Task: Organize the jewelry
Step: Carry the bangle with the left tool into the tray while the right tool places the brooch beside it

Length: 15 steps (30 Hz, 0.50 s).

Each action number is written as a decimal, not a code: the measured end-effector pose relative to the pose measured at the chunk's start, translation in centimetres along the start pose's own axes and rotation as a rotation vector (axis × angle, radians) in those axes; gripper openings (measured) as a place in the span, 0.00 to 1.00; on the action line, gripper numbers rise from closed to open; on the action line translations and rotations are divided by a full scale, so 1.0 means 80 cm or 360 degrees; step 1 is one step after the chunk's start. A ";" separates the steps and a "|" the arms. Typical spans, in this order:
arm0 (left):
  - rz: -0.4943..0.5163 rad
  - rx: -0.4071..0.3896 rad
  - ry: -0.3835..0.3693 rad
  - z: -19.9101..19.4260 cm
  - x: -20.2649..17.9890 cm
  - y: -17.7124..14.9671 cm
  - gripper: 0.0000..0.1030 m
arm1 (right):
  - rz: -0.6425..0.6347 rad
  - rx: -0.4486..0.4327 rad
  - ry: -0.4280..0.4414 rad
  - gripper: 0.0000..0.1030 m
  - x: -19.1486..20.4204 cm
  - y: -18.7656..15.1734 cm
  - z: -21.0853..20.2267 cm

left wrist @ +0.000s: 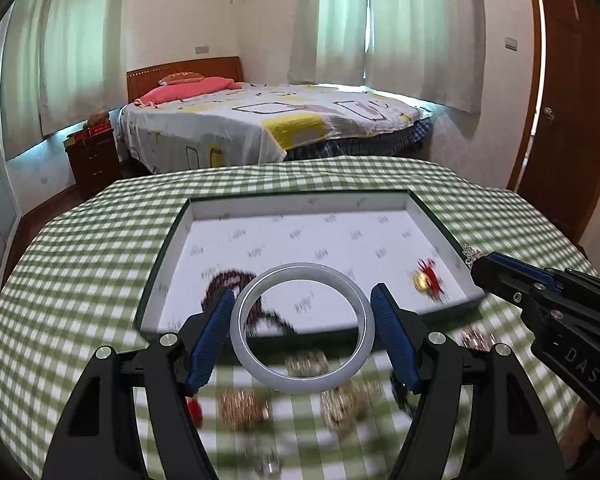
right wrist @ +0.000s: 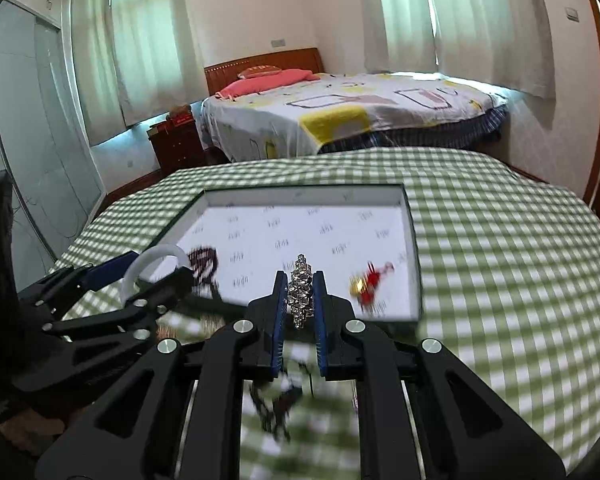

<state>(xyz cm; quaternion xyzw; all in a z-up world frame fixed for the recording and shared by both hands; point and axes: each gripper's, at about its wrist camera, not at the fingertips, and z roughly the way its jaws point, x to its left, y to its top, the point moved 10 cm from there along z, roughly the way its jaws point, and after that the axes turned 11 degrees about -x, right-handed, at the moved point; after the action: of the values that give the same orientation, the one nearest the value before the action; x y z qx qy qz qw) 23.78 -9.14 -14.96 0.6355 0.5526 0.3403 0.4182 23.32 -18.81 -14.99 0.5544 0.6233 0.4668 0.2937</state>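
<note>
Leftward, the left hand-held gripper point(left wrist: 302, 320) is clamping a pale bangle point(left wrist: 300, 326) over the white tray's near rim point(left wrist: 312, 330); rightward, the right hand-held gripper point(right wrist: 300, 296) is pinching a crystal bracelet point(right wrist: 301, 294) above the checked worktop point(right wrist: 500, 280).

Bright daylight through the curtains point(left wrist: 380, 20) at 12 o'clock; tabletop point(left wrist: 80, 280) motion-blurred, heavy fisheye bending with dark corners.

Box point(left wrist: 440, 216) on table point(left wrist: 80, 264), bead string point(left wrist: 224, 284) inside left, bed point(left wrist: 268, 120) behind.
</note>
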 end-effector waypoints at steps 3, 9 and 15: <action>-0.0008 0.0011 0.0025 0.026 0.008 0.009 0.66 | 0.0007 -0.0002 0.0007 0.13 -0.001 0.010 0.019; -0.0001 0.0082 0.0041 0.067 0.011 0.007 0.66 | 0.0056 0.0083 0.0011 0.13 -0.004 0.006 0.067; -0.0011 0.0253 0.0036 0.101 0.014 -0.028 0.66 | 0.0077 0.0242 -0.0007 0.13 -0.012 -0.026 0.105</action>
<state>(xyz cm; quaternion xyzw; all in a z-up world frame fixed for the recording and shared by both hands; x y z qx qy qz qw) 30.28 -9.22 -20.42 0.6609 0.5848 0.3010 0.3614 30.10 -17.49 -20.33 0.5911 0.6427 0.4239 0.2406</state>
